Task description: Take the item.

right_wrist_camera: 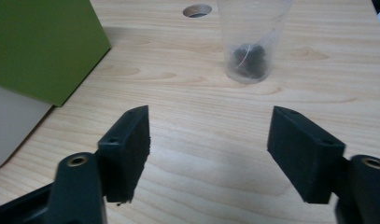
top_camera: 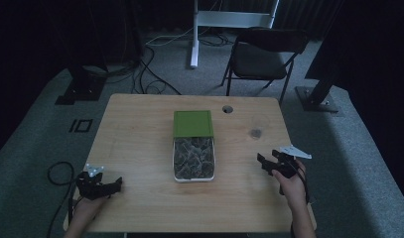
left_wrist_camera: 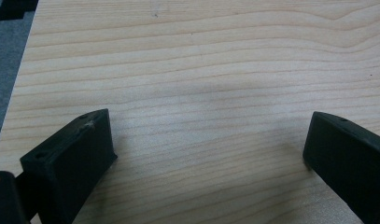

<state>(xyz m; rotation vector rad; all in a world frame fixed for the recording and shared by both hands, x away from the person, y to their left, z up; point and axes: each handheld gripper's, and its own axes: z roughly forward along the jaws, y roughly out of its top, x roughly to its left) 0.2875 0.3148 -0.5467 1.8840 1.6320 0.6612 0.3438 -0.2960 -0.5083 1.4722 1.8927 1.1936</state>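
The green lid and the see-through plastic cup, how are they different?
The flat green lid is solid in colour and lies across the far end of the white box, while the see-through plastic cup stands upright on the wooden table. The lid is wide and square-edged; the cup is round and narrower. The lid hides what is beneath it; the cup shows something dark at its bottom. Neither is held: the right gripper is open, short of the cup.

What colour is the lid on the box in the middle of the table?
Green; the lid shows best in the high view.
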